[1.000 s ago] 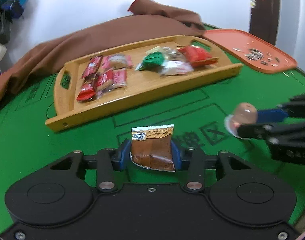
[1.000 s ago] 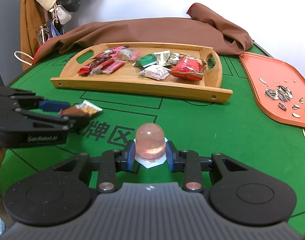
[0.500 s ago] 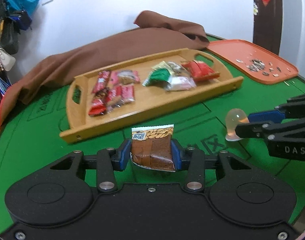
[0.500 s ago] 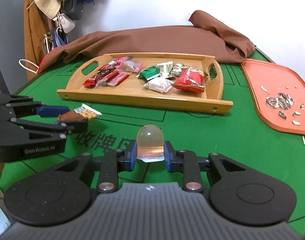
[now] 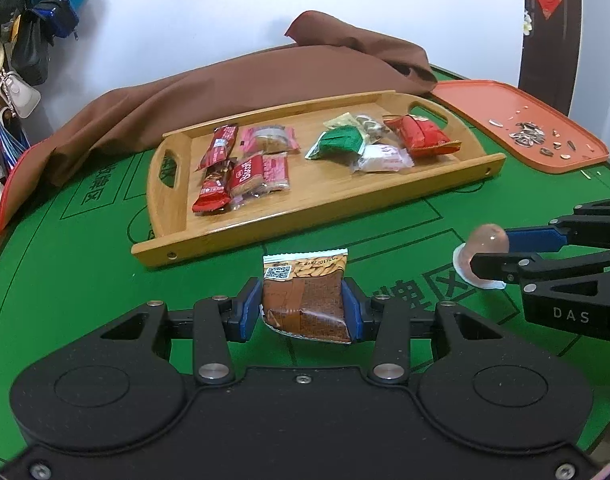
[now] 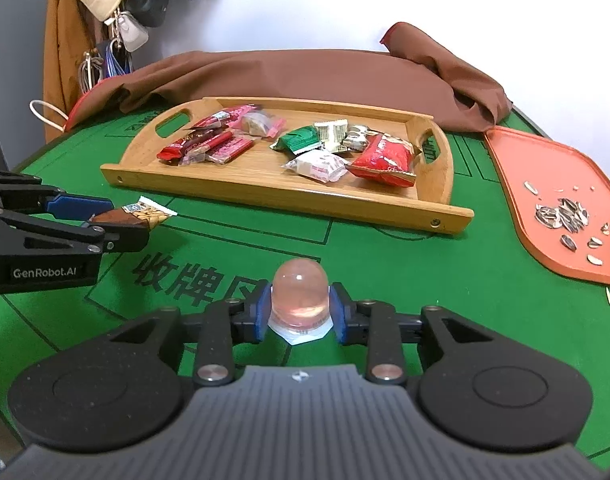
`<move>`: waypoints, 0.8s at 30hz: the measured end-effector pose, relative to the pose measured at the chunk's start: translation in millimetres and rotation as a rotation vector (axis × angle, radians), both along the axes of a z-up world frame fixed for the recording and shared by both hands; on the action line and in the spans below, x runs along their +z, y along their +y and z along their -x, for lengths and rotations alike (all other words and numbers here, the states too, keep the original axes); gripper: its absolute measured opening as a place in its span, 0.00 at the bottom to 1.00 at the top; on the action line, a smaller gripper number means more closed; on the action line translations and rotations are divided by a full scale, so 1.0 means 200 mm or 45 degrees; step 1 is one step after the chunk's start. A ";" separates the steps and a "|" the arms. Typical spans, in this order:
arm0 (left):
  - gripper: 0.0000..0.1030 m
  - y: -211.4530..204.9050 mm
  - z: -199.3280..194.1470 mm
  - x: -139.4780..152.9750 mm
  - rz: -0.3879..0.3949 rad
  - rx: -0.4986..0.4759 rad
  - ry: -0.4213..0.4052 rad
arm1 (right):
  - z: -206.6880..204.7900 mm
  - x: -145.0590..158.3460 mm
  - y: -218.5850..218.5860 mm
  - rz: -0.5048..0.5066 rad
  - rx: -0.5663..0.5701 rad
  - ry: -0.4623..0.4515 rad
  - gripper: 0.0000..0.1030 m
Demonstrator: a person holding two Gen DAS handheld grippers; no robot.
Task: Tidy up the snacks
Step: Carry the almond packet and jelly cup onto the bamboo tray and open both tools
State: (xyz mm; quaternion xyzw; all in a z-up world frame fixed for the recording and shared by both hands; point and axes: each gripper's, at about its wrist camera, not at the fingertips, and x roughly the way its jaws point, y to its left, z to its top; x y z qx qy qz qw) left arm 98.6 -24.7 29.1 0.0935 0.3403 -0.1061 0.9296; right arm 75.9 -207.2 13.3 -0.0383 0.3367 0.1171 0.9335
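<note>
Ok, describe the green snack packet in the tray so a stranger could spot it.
Find the wooden tray on the green table. In its right-hand cluster, the green packet lies left of the red bag, behind the white packet. It is the tray's only green wrapper.

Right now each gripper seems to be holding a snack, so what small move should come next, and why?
Probably carry both forward to the wooden tray. The left gripper is shut on the almond snack packet, the right gripper on the jelly cup, both short of the tray, where the other snacks already lie.
</note>
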 end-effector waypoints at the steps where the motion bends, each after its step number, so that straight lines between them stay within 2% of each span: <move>1: 0.39 0.00 0.00 0.00 0.000 0.003 0.001 | 0.00 0.00 0.01 0.006 -0.002 -0.003 0.43; 3: 0.39 0.00 -0.01 -0.01 0.006 0.009 0.006 | -0.02 -0.02 0.01 0.015 -0.007 0.002 0.47; 4: 0.39 0.00 -0.02 -0.01 0.010 0.012 0.007 | -0.03 -0.02 0.02 0.016 -0.011 0.008 0.52; 6: 0.39 0.01 -0.02 -0.01 0.017 0.016 0.012 | -0.04 -0.04 0.03 0.020 -0.013 0.009 0.53; 8: 0.39 0.01 -0.03 -0.02 0.023 0.019 0.018 | -0.05 -0.05 0.03 0.029 -0.018 0.014 0.40; 12: 0.39 0.02 -0.04 -0.02 0.035 0.027 0.024 | -0.04 -0.04 0.07 0.062 -0.009 0.019 0.39; 16: 0.39 0.04 -0.06 0.00 0.064 0.035 0.029 | -0.07 -0.01 0.05 -0.016 0.011 0.079 0.39; 24: 0.39 0.08 -0.11 0.08 0.099 0.058 -0.013 | -0.10 0.12 0.07 -0.005 0.016 0.026 0.39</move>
